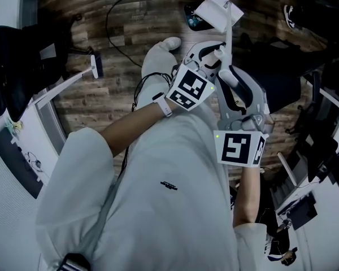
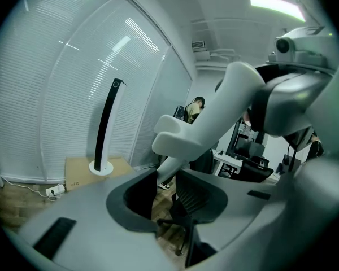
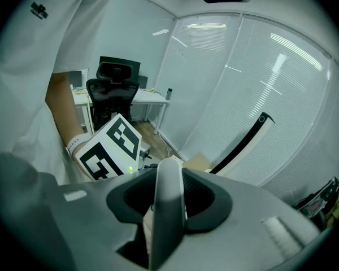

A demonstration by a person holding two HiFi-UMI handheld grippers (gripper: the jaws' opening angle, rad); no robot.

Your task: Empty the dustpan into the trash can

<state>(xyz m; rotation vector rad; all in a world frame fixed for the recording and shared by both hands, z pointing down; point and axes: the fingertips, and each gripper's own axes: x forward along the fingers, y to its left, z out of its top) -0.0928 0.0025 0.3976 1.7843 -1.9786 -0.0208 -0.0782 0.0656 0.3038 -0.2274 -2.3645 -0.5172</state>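
Observation:
In the head view the white dustpan (image 1: 217,10) hangs tilted over a dark round trash can (image 1: 193,19), which it partly hides. Its long white handle (image 1: 230,38) runs back towards me. My right gripper (image 1: 230,75) is shut on that handle; in the right gripper view the handle (image 3: 168,208) stands straight up between the jaws. My left gripper (image 1: 214,54) sits on the handle's left side, nearer the pan. A white bar (image 2: 200,129) crosses the left gripper view above the jaw gap; I cannot make out whether those jaws press on anything.
Wooden floor with a black cable (image 1: 117,30) and a white-headed tool (image 1: 95,66) lying at the left. A black office chair (image 1: 14,66) stands far left, and a shoe (image 1: 290,16) lies top right. A tall black-and-white pole (image 2: 104,126) stands on a cardboard box (image 2: 79,174) by the blinds.

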